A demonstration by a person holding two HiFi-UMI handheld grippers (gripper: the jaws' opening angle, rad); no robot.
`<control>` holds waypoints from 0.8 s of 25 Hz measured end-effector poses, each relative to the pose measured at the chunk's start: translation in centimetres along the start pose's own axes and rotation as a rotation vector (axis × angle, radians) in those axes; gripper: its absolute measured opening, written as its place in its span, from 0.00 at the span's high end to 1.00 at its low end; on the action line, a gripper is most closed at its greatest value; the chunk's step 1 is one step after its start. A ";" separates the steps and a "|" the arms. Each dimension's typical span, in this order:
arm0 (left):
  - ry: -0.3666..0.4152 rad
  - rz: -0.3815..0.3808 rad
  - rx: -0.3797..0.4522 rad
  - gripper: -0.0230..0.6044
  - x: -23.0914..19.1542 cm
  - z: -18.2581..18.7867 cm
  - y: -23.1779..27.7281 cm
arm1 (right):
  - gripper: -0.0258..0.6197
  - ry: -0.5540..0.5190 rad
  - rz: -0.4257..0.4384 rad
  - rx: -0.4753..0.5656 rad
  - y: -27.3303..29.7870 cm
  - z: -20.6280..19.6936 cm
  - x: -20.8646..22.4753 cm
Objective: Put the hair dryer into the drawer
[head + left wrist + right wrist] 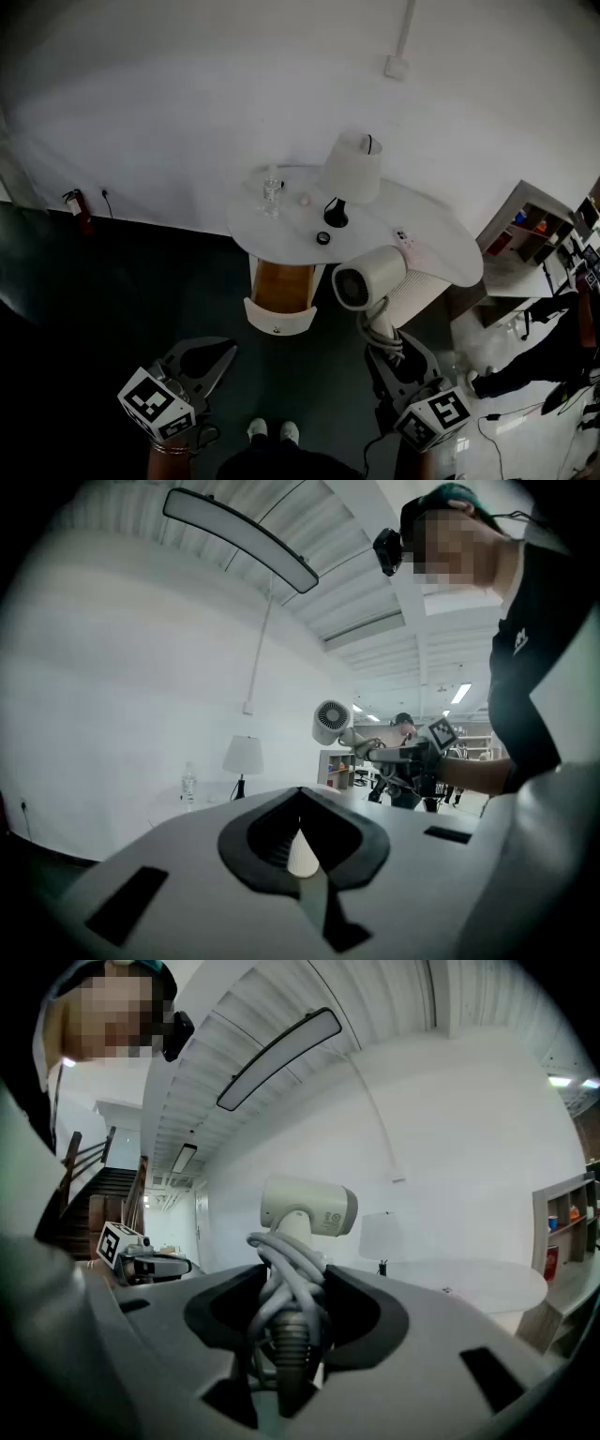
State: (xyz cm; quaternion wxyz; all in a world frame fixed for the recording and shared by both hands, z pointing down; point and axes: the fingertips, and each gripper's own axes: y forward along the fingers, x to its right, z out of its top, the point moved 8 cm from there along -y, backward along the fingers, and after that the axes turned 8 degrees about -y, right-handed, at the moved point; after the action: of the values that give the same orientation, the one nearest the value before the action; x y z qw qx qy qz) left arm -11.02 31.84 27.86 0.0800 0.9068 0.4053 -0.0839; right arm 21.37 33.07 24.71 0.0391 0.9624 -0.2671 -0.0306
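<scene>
The white hair dryer (367, 279) stands up from my right gripper (392, 352), which is shut on its handle with the grey cord wound round it. In the right gripper view the dryer (309, 1208) rises between the jaws of the right gripper (291, 1307). It hangs in the air in front of the round white table (441, 244), to the right of the open drawer (279, 317), whose wooden inside shows. My left gripper (211, 361) is low at the left, below the drawer. Its tips meet with nothing between them in the left gripper view (300, 794), where the dryer (330, 722) also shows.
On the table stand a white lamp (352, 169), a water bottle (272, 187) and a small black ring (323, 238). White shelves (534, 225) stand at the right, a fire extinguisher (80, 208) by the wall at the left. The floor is dark.
</scene>
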 end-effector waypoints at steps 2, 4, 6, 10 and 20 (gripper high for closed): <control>-0.002 0.004 -0.002 0.95 -0.2 -0.1 -0.2 | 0.63 0.003 -0.003 0.001 0.1 -0.1 -0.2; -0.009 0.008 -0.006 0.95 -0.4 -0.3 -0.4 | 0.63 0.007 -0.008 0.000 0.1 -0.2 -0.3; -0.018 0.012 -0.009 0.95 -0.7 -0.4 -0.7 | 0.63 0.009 -0.019 -0.005 0.1 -0.3 -0.5; -0.026 0.013 -0.011 0.95 -1.1 -0.4 -1.2 | 0.63 0.013 -0.040 -0.006 0.0 -0.4 -0.8; -0.011 -0.014 -0.013 0.95 -2.1 0.1 -1.6 | 0.63 0.027 -0.035 0.001 0.2 -0.7 -2.3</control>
State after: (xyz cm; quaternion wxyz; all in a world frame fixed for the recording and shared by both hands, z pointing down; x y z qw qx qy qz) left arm -13.63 31.38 28.11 0.0875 0.9029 0.4119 -0.0868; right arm 19.31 34.13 25.48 0.0417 0.9672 -0.2499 -0.0181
